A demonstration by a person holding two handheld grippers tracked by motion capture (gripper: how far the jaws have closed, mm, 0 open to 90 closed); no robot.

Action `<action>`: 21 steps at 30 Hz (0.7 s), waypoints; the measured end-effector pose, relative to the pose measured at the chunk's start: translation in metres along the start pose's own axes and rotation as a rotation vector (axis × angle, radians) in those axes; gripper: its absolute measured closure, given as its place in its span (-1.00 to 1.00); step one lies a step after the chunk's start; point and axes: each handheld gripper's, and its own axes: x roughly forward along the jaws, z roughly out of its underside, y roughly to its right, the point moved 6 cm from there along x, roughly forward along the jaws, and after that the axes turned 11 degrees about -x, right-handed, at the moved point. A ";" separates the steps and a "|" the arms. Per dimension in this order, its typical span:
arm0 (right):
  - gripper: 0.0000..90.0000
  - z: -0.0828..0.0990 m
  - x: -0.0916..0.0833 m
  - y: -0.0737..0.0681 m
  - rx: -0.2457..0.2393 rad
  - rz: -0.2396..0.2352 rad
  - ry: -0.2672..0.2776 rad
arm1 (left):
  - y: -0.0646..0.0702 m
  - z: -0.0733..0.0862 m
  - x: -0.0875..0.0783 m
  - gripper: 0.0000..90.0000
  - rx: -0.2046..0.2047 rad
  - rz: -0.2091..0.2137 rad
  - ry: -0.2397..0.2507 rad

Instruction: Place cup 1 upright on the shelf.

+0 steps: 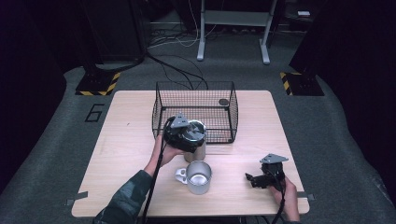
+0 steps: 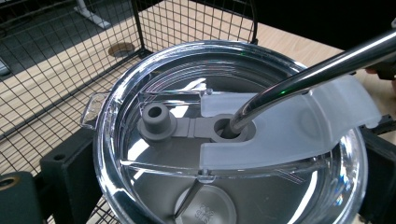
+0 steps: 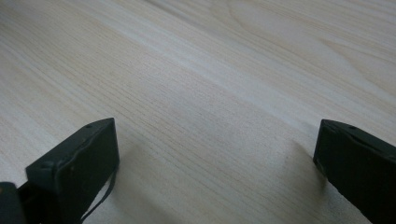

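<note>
The left gripper (image 1: 186,135) was clamped on a steel tumbler (image 1: 196,150) standing on the wooden table (image 1: 126,140), its black jaws pressed against either side of the cup's clear lid (image 2: 224,135). A metal straw (image 2: 308,74) passed through the lid's grey port and leaned away to the upper right in the left gripper view. The tumbler stood just in front of a black wire basket (image 1: 195,112). A metal mug (image 1: 198,177) with a side handle sat near the tumbler, closer to the person. At the table's near right corner, the right gripper (image 1: 254,179) rested low over bare wood, its jaws spread wide apart and holding nothing.
</note>
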 end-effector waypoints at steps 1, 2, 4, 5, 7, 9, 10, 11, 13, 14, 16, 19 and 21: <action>-1.00 0.000 0.000 0.000 0.000 0.000 0.000 | 0.000 0.000 0.000 -0.91 -0.003 0.001 0.003; -1.00 0.000 0.000 0.000 0.000 0.000 -0.001 | 0.000 0.000 -0.001 -0.91 -0.002 0.000 0.002; -1.00 0.000 0.000 0.000 0.000 0.000 0.000 | 0.001 -0.001 -0.001 -0.91 -0.001 0.001 0.000; -1.00 0.000 0.000 0.000 0.004 0.001 -0.001 | 0.001 -0.001 -0.002 -0.91 -0.003 0.002 0.001; -1.00 0.000 0.000 0.000 0.000 0.000 0.000 | 0.001 -0.001 -0.003 -0.91 -0.001 0.000 0.003; -1.00 0.000 0.000 0.000 0.002 0.000 0.000 | 0.001 -0.003 -0.006 -0.91 0.002 0.004 0.002; -1.00 0.000 0.000 0.000 0.002 0.000 0.000 | 0.001 -0.003 -0.006 -0.91 0.002 0.004 0.002; -1.00 0.000 0.000 0.000 0.004 0.001 -0.001 | 0.002 -0.003 -0.007 -0.91 -0.001 0.000 0.012; -1.00 0.000 0.000 0.000 0.000 0.000 0.000 | 0.002 -0.004 -0.010 -0.91 0.001 0.000 0.018; -1.00 0.000 0.000 0.000 0.002 0.001 0.000 | 0.003 -0.005 -0.011 -0.91 -0.007 0.007 0.014; -1.00 0.000 0.000 0.000 0.000 0.000 0.000 | 0.004 -0.007 -0.014 -0.91 0.002 0.005 0.025; -1.00 0.000 0.000 0.000 0.003 0.001 -0.001 | 0.004 -0.009 -0.018 -0.91 0.009 -0.002 0.031; -1.00 0.000 0.000 0.000 0.001 0.000 0.000 | 0.004 -0.010 -0.020 -0.91 0.009 0.004 0.021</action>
